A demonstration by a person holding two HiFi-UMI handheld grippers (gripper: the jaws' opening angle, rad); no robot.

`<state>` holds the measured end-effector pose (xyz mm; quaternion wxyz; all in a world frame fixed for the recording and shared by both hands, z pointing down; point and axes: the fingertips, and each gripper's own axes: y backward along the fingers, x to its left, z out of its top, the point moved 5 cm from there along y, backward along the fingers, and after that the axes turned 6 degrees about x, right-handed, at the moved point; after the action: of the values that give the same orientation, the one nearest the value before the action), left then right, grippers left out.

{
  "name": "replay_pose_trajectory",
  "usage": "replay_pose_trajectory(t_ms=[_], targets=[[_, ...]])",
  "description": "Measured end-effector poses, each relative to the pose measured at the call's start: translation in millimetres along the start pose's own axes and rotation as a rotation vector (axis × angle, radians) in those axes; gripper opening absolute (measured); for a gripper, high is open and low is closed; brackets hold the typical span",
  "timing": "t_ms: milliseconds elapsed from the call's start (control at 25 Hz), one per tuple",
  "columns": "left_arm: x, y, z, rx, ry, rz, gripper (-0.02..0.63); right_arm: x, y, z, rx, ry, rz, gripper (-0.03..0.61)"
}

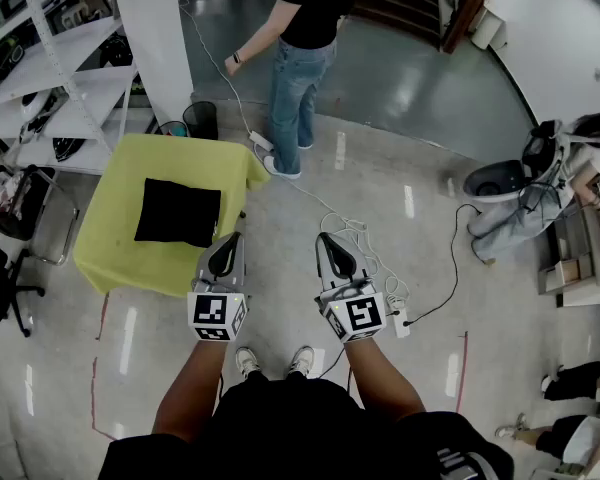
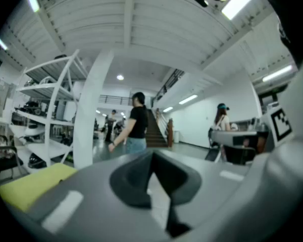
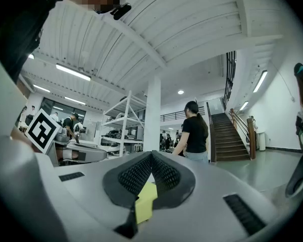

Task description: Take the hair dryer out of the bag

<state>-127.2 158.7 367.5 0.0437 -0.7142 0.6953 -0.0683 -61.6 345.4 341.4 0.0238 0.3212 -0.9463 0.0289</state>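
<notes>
A black bag [image 1: 178, 212] lies flat on a small table with a yellow cover [image 1: 119, 259], left of centre in the head view. No hair dryer shows in any view. My left gripper [image 1: 232, 237] is held level just off the table's right edge, near the bag's right corner, jaws shut and empty. My right gripper [image 1: 324, 237] hangs beside it over the floor, also shut and empty. In the left gripper view the pads [image 2: 141, 180] meet with nothing between them, and the yellow cover [image 2: 28, 184] shows at lower left. The right gripper's [image 3: 151, 158] pads touch too.
A person in a black shirt and jeans [image 1: 302, 58] stands beyond the table. White cables and a power strip [image 1: 400, 320] trail over the floor at right. Metal shelves [image 1: 50, 88], a white pillar [image 1: 160, 38], a black bin [image 1: 202, 119] and a chair [image 1: 20, 218] surround the table.
</notes>
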Motion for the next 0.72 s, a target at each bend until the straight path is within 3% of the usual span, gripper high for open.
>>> replay_pose_trajectory(t_ms=[240,720], targets=[[-12.8,0.5,1.5,-0.003,-0.024,-0.013,0.006,-6.4,3.9,-1.1,-0.004,0.002,-0.010,0.006],[-43.6,-14.8,7.4,0.043,-0.086,0.025,0.006,-28.4,28.3,-2.8,-0.044,0.016,0.058,0.008]])
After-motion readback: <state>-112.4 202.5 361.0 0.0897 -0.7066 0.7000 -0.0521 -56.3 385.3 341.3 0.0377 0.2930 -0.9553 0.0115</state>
